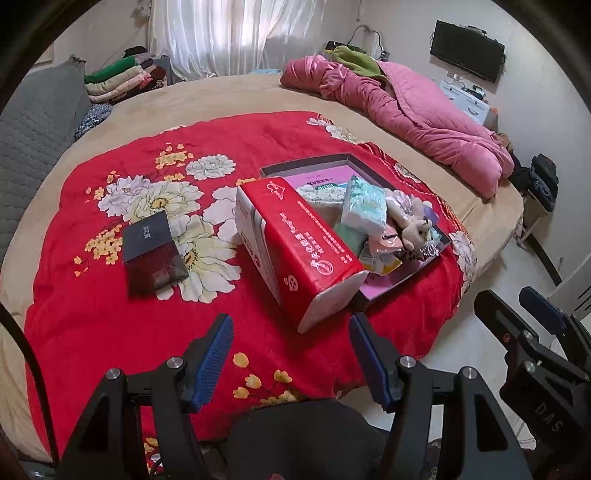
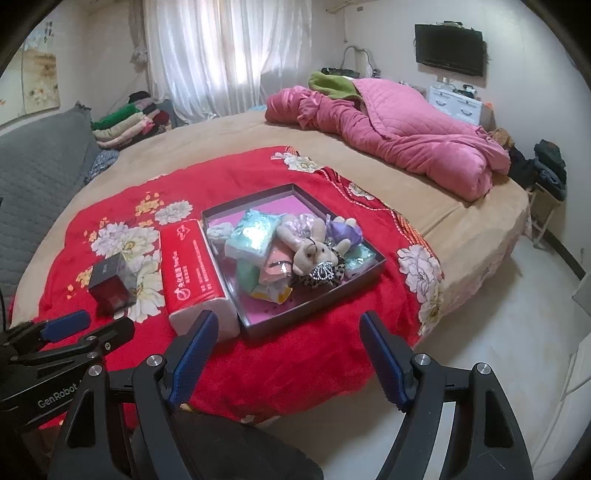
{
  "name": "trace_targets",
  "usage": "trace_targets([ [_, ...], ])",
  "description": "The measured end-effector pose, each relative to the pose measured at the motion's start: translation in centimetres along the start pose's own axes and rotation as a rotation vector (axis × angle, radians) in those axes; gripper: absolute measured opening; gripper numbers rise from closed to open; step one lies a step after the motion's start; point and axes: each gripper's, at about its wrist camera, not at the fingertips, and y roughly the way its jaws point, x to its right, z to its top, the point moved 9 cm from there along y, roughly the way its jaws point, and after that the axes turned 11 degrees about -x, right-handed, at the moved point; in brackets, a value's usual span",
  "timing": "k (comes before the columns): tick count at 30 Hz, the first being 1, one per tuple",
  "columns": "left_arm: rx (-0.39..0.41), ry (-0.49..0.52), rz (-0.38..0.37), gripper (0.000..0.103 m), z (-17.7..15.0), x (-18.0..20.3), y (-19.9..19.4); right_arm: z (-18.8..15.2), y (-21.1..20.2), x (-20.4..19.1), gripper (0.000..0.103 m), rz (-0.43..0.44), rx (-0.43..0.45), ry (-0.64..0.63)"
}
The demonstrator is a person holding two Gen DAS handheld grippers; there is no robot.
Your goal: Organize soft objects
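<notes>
Red tissue pack (image 1: 295,251) lies on its side on the red floral blanket (image 1: 92,302), long axis running near-to-far, its far end leaning against the left rim of the shallow dark tray (image 2: 314,310). Near white end of the pack sits just beyond the left gripper (image 1: 291,354), ahead of the gap between its jaws and slightly right of centre; nothing lies between the jaws, which stand moderately apart and hold nothing. In the right wrist view the same pack (image 2: 195,273) lies left of the tray, its near end just beyond the left blue pad of the right gripper (image 2: 288,354); that gripper's jaws stand wide apart and empty, the near tray rim ahead of their gap. Tray holds a heap of soft things: a pale green tissue packet (image 2: 251,236), a small plush bear (image 2: 314,254) with leopard-print cloth under it, a purple cloth item (image 2: 343,229), and other small packets. Left of the tissue pack, well apart, a small dark box (image 1: 153,254) rests on the blanket's flower print. Blanket covers the near part of a beige bed (image 1: 258,96). Far right on the bed, a rumpled pink quilt (image 1: 417,118). Far left, folded blankets stacked (image 1: 118,81) below white curtains (image 1: 229,33). A television (image 2: 448,50) hangs on the far right wall.
</notes>
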Motion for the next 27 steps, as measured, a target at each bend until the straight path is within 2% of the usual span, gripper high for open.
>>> trace_targets([
  [11,-0.003,-0.004,0.0,0.065,-0.4,-0.2,0.1,-1.6,0.1,-0.5,0.08,-0.006,-0.03,-0.013],
  [27,-0.001,-0.009,0.009,0.065,-1.0,-0.3,-0.2,-2.0,0.3,-0.5,0.08,-0.004,-0.031,-0.003],
])
